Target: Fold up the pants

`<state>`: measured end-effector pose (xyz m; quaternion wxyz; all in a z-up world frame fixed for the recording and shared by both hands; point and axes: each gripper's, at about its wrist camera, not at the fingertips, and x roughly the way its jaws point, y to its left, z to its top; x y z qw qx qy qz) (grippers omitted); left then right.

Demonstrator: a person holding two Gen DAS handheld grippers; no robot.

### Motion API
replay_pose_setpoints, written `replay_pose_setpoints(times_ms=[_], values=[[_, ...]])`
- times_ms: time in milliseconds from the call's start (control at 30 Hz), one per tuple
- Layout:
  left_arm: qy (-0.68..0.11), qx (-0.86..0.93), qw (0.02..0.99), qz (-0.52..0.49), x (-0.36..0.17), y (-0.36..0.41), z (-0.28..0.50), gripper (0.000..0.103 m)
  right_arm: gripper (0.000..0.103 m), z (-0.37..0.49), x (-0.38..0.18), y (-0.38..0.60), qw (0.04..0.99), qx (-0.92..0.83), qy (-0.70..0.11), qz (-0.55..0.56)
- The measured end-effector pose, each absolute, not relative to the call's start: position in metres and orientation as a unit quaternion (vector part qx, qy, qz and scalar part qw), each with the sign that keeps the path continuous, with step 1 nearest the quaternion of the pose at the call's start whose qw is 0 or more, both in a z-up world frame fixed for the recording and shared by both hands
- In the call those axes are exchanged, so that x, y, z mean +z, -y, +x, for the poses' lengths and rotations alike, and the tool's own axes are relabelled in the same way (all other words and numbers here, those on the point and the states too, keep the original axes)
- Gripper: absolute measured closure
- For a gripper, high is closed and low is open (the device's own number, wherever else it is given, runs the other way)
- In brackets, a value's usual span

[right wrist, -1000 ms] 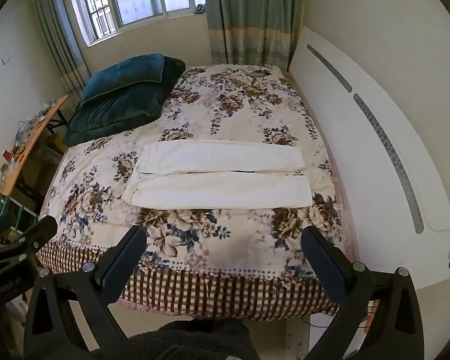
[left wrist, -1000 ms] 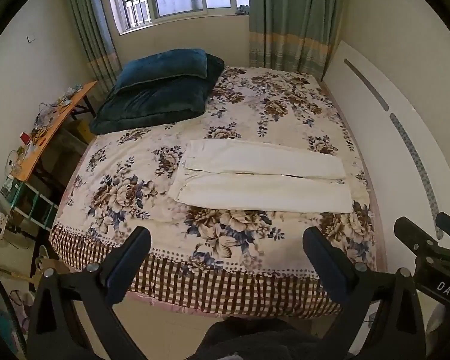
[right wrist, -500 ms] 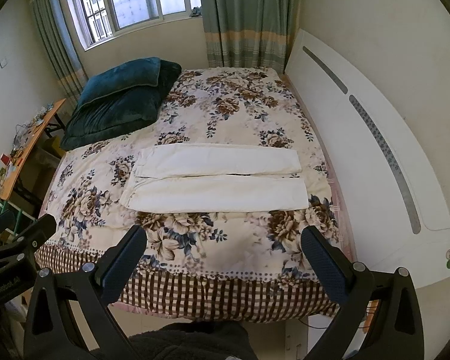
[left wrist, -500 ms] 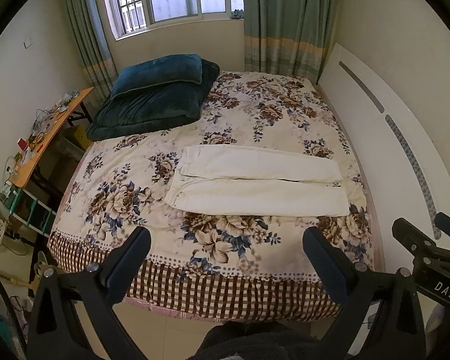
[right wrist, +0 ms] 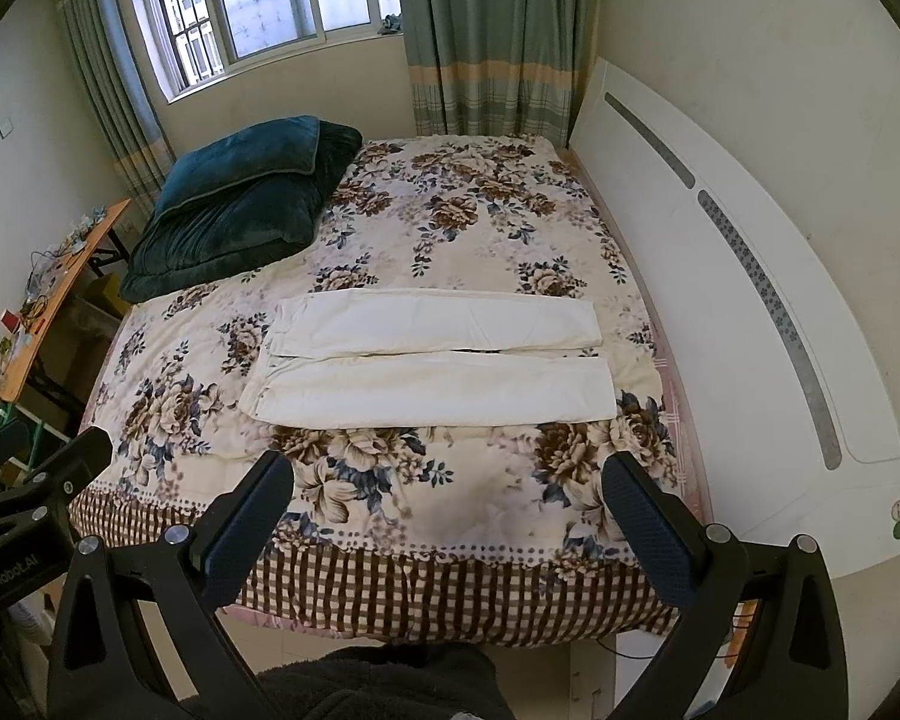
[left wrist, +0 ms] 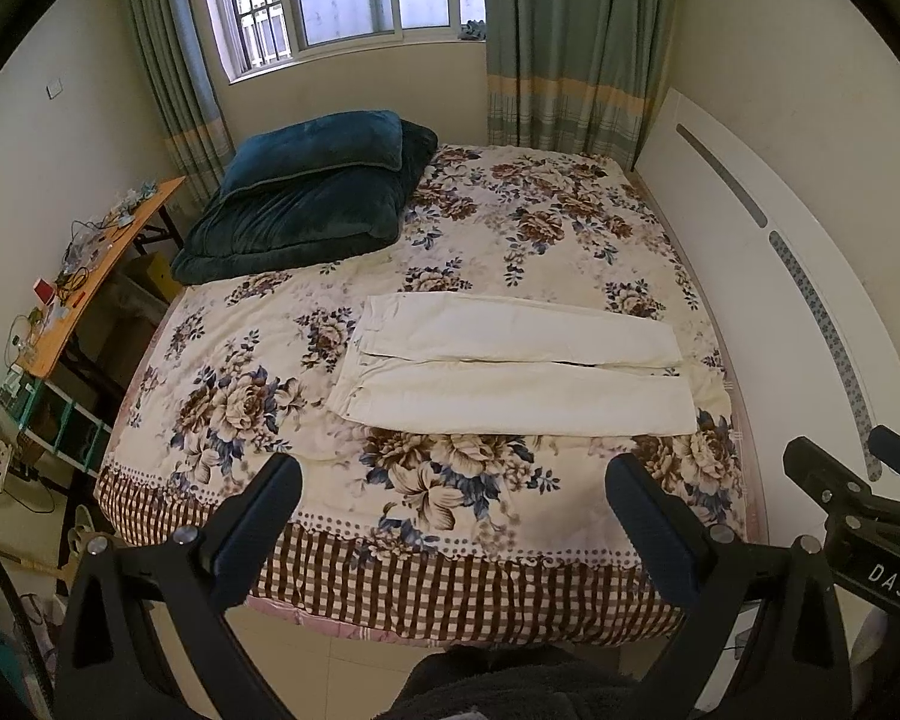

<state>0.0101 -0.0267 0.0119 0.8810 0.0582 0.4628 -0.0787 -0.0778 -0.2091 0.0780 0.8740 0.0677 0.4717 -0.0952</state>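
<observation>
Cream pants lie flat on the floral bedspread, waist to the left, both legs stretched side by side toward the right. My left gripper hangs open over the bed's near edge, well short of the pants, nothing between its fingers. My right gripper is likewise open and empty, back from the pants. Each gripper's body shows at the edge of the other's view.
A dark teal pillow on a folded teal blanket lies at the bed's far left. The white headboard runs along the right. A cluttered orange desk stands left of the bed. Window and green curtains are behind.
Both grippers have tilted down and drawn slightly back, so the bed and pants sit lower in both views. The pants have not moved. Both grippers stay open.
</observation>
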Motion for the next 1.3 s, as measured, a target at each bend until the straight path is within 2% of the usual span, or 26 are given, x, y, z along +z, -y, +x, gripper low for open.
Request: replay_pose_setpoints(times_ms=[1300], values=[[-0.454,-0.083,0.885,0.066,0.018,0.056,0.024,0.000,0.000,-0.074,0.079,0.220,0.877,-0.103,-0.463,0.073]])
